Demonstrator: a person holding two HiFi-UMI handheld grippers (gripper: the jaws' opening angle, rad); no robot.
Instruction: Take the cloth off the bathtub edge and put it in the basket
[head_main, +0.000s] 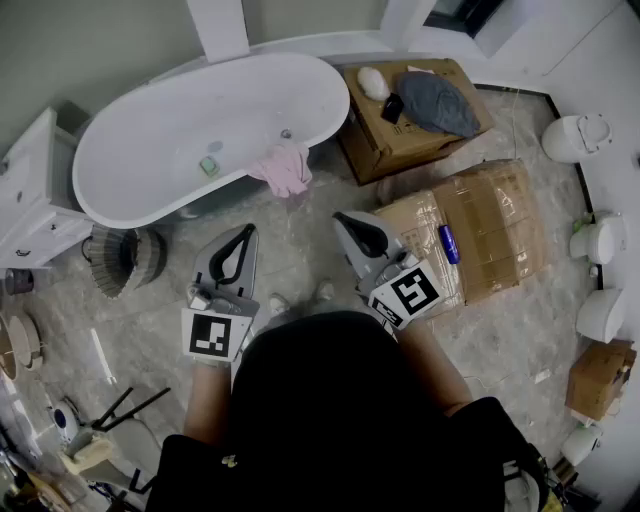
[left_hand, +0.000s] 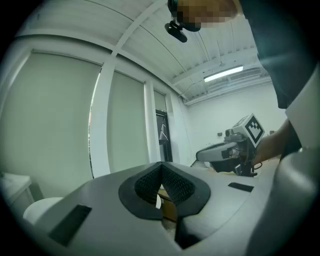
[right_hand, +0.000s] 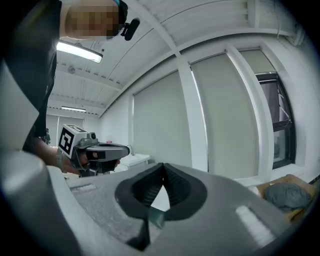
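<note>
**Both tongs closed and empty; cloth on the tub rim**

The pink cloth (head_main: 286, 170) hangs bunched over the near edge of the white bathtub (head_main: 160, 140), toward its right end. Part of it droops down the tub's outer wall. The basket (head_main: 122, 260), dark and round, stands on the floor just beside the tub's near left side, well apart from the cloth.

The left tongs (head_main: 243, 238) are held over the marbled floor (head_main: 300, 250) in front of the tub, between basket and cloth, pointing toward the tub. The left gripper view shows their ribbed pads meeting at the tips with nothing caught between them. The right tongs (head_main: 347, 222) hover to the right of them, near the cloth but apart from it, aimed at the tub's right end. Their jaws are likewise pressed together and empty.

Inside the tub a small green item (head_main: 208, 166) lies on the bottom. Right of the tub, a cardboard box (head_main: 375, 150) carries a grey bundle (head_main: 438, 103), a white rounded object (head_main: 373, 82) and a small black thing (head_main: 393, 107). A second box (head_main: 480, 220), wrapped in tape, lies on the floor just beside the right tongs, with a blue item (head_main: 448, 243) on top. White toilets (head_main: 580, 135) line the right side, and a white cabinet (head_main: 30, 200) stands left of the tub.
</note>
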